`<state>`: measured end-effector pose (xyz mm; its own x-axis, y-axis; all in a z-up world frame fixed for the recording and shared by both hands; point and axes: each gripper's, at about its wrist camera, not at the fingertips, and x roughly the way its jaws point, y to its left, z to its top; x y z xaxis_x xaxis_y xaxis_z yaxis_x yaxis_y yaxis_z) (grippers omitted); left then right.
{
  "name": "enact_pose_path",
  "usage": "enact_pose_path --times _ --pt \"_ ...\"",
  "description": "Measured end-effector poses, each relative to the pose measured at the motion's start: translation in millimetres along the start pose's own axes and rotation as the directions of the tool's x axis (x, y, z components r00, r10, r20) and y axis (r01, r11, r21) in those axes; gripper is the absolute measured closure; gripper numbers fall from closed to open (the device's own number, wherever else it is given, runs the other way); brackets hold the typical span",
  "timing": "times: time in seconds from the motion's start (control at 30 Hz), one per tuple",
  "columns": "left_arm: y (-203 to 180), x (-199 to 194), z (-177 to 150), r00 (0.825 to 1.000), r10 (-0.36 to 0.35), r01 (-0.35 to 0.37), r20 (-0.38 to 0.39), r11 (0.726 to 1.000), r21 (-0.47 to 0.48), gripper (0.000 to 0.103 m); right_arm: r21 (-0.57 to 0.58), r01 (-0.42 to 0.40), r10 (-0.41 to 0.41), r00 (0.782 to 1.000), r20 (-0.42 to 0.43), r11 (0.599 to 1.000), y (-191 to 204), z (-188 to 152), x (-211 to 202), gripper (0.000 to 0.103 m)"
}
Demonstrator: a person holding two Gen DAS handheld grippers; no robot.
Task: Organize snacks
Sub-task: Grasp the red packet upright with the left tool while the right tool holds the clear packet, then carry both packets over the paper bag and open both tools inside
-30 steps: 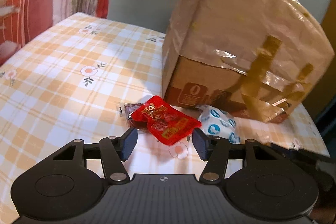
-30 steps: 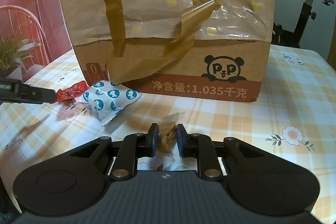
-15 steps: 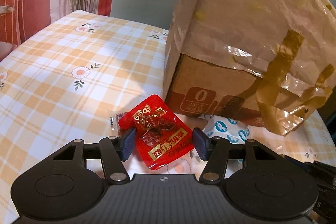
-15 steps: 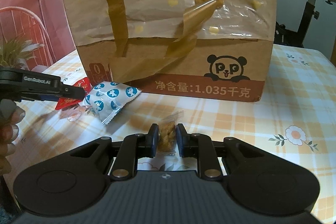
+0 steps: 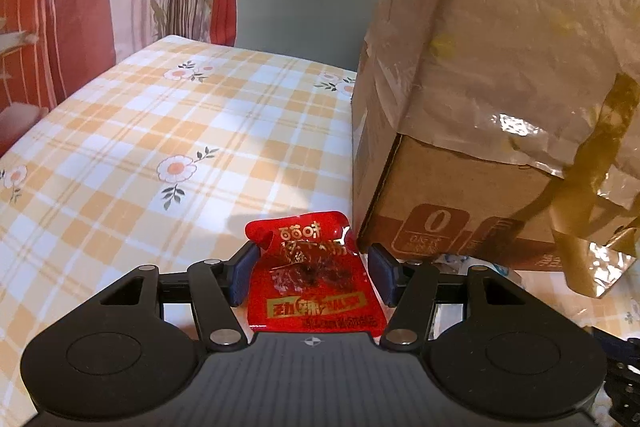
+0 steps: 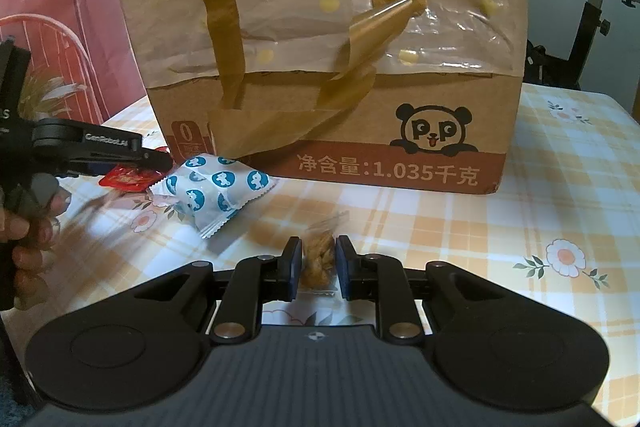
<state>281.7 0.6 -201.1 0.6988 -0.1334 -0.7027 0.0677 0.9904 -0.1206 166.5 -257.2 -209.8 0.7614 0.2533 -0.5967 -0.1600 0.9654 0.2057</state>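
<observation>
Sorting is judged barely begun. At lower centre the left gripper [image 5: 312, 277] is spread wide around the red packet [image 5: 314, 277], not yet clamped; the right gripper [image 6: 318, 269] is closed on the nut packet [image 6: 318, 261]; the blue-dotted packet [image 6: 212, 189] lies at mid-left on the counter [image 6: 560, 211], beside the box [image 6: 340, 67].

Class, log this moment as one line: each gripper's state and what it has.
left gripper: open, astride red foil snack packet | right gripper: shut on clear bag of brown snacks | blue-and-white packet: on table

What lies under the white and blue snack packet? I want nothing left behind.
Only the checked tablecloth shows around the white and blue packet; the red packet lies beside it. Anything directly beneath is covered.
</observation>
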Motion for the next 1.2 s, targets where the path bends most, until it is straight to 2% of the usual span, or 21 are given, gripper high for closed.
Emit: enact_pose_path --times 0.03,0.1,0.13,0.2,0.43,0.77,1.2 --pt "0 1 0 1.0 0.001 -0.001 0.002 1.0 0.006 0.042 0.002 -0.001 0.001 1.0 0.0 1.0 -1 0 0 0.083" --pt "0 -2 -2 1.0 0.027 -0.028 0.009 0.999 0.031 0.058 0.004 -0.003 0.003 1.0 0.0 1.0 -1 0 0 0.083" --pt "2 -5 -4 1.0 0.021 -0.021 0.016 0.999 0.037 0.061 0.005 -0.004 0.004 1.0 0.001 1.0 -1 0 0 0.083" --pt "7 -14 -7 0.999 -0.003 0.002 0.033 1.0 0.027 0.075 0.009 -0.005 0.005 1.0 0.001 1.0 -2 -1 0 0.083" --pt "-3 -48 -23 0.995 -0.061 0.054 0.077 0.994 0.093 0.088 0.019 -0.009 0.009 1.0 0.002 1.0 -2 -1 0 0.083" --pt "-10 -91 -51 0.978 -0.159 0.148 0.132 0.985 0.093 0.088 0.023 -0.011 0.011 1.0 0.003 1.0 -3 0 -1 0.083" --pt "-10 -97 -58 0.971 -0.193 0.183 0.141 0.979 0.085 0.088 -0.01 -0.017 0.017 0.998 0.052 1.0 4 -3 -9 0.084"
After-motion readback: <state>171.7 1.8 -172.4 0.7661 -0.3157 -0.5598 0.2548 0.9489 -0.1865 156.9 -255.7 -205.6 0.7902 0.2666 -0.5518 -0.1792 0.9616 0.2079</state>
